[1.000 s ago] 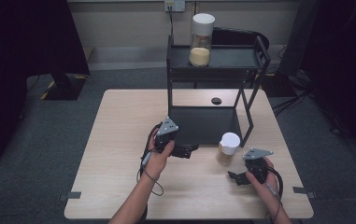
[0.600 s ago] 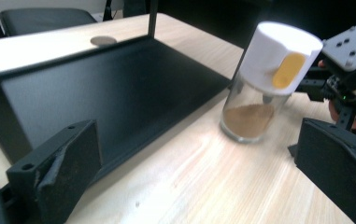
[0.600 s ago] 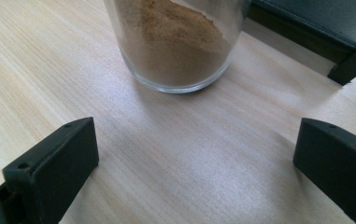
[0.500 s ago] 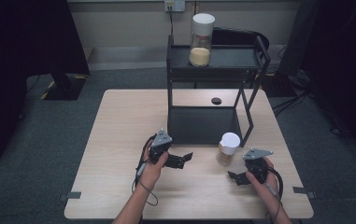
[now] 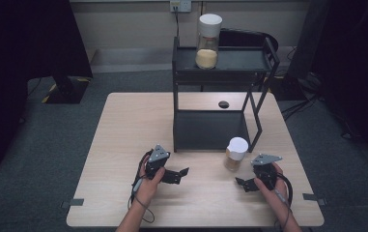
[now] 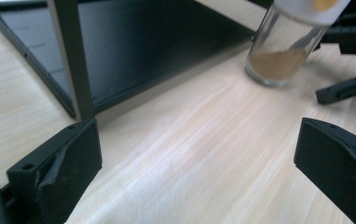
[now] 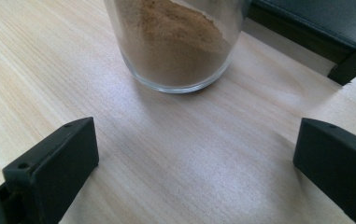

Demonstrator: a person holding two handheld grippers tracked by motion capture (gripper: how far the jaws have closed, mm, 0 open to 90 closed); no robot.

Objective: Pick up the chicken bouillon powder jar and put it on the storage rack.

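Note:
A small glass jar (image 5: 235,153) with a white lid and brown powder stands on the wooden table (image 5: 123,125), just in front of the black two-tier shelf (image 5: 210,130). A taller jar (image 5: 207,35) of pale powder sits on the shelf's top tier. My right gripper (image 5: 243,184) rests on the table right of the small jar, open, with the jar (image 7: 175,42) close ahead of its jaws. To the left of that jar my left gripper (image 5: 180,174) lies open on the table, its view taking in the jar (image 6: 288,46) and a shelf leg (image 6: 73,56).
A small black round thing (image 5: 223,104) lies on the table behind the shelf. A dark chair (image 5: 242,38) stands beyond the table. In the left gripper view the other gripper (image 6: 348,88) shows at the right edge.
My left gripper has drawn back from the shelf's lower tier toward the front of the table and come down onto it. The right gripper and both jars have stayed put.

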